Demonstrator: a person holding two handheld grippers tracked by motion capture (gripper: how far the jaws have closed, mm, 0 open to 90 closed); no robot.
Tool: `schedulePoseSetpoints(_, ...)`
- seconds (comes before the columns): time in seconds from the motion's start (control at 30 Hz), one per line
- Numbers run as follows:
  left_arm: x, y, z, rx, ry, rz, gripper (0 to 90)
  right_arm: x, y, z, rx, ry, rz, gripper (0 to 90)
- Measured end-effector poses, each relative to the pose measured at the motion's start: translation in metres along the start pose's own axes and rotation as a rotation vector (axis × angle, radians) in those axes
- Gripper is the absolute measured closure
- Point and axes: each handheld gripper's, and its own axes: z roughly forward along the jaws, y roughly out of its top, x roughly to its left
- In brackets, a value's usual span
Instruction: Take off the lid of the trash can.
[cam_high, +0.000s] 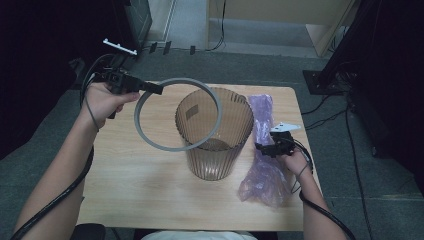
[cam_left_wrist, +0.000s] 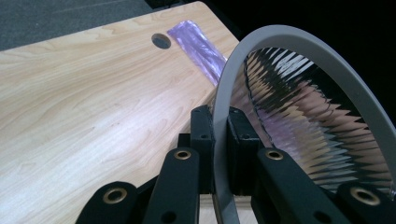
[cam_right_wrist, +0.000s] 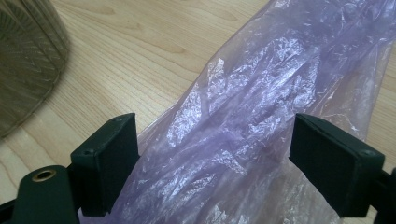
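grey ring clamped in left claw; right claw spread wide over purple bag

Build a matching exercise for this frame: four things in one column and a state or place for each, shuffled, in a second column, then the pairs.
Things:
1. grey ring
2. ribbed bin
3. purple bag
4. right gripper

States or places:
A. lies crumpled on the table, right of the bin
B. pinched at its rim in the shut left gripper, held above the table
C. open, fingers either side of the plastic
D. stands upright mid-table, translucent brown

Pairs: 1-B, 2-D, 3-A, 4-C
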Motion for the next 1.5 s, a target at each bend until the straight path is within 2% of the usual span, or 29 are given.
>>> schedulePoseSetpoints(0.67,0.01,-0.013,-0.018,-0.001,0.016,-0.019,83.2,0.0,0.0,-0.001,-0.016,0.008,-0.017,15.6)
schedulePoseSetpoints(0.8,0.011,-0.017,-0.023,-0.007,0.032,-0.011,83.2,0.0,0.0,-0.002,-0.004,0.001,-0.012,15.7)
schedulePoseSetpoints(0.87,0.011,-0.018,-0.024,-0.006,0.032,-0.014,83.2,-0.001,0.0,-0.002,0.002,-0.017,-0.025,15.6)
schedulePoseSetpoints(1.13,0.014,-0.023,-0.031,-0.004,0.037,-0.02,83.2,-0.003,0.001,-0.004,-0.024,-0.002,0.002,15.6)
schedulePoseSetpoints(1.27,0.017,-0.027,-0.036,-0.004,0.038,-0.028,83.2,-0.003,0.001,-0.005,-0.025,-0.017,-0.005,15.7)
schedulePoseSetpoints(1.5,0.023,-0.034,-0.045,-0.009,0.046,-0.042,83.2,-0.005,0.002,-0.005,-0.042,-0.003,0.008,15.7)
